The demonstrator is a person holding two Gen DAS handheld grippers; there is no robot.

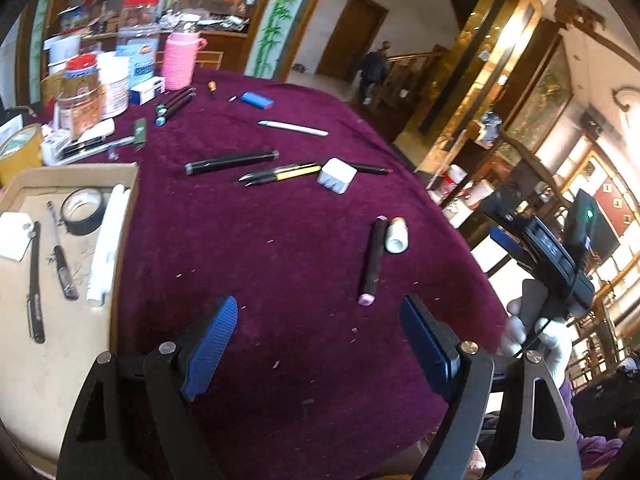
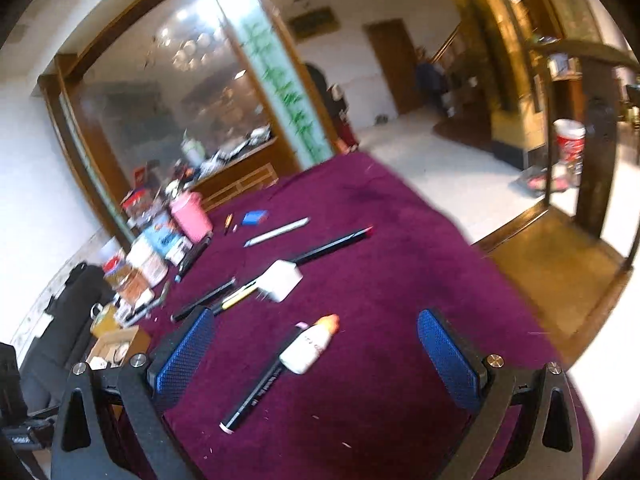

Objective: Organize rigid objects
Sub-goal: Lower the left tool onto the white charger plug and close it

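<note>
Pens and small items lie scattered on a purple tablecloth point(image 1: 280, 264). A black marker with pink ends point(image 1: 373, 260) lies beside a small white bottle point(image 1: 397, 235); both show in the right wrist view, the marker point(image 2: 260, 384) and the bottle point(image 2: 310, 346). A white block point(image 1: 337, 175) lies among black pens point(image 1: 230, 162). My left gripper point(image 1: 318, 344) is open and empty above the cloth, short of the marker. My right gripper point(image 2: 316, 358) is open and empty, with the bottle between its fingers' line of sight. The right gripper's body point(image 1: 540, 248) shows at the right of the left view.
A cardboard tray point(image 1: 48, 264) at the left holds a tape roll point(image 1: 83, 211), pens and a white tube. Jars, a pink bottle point(image 1: 180, 60) and boxes crowd the far left. A blue box point(image 1: 257, 100) and a white pen point(image 1: 294, 128) lie farther back. The table edge curves at right.
</note>
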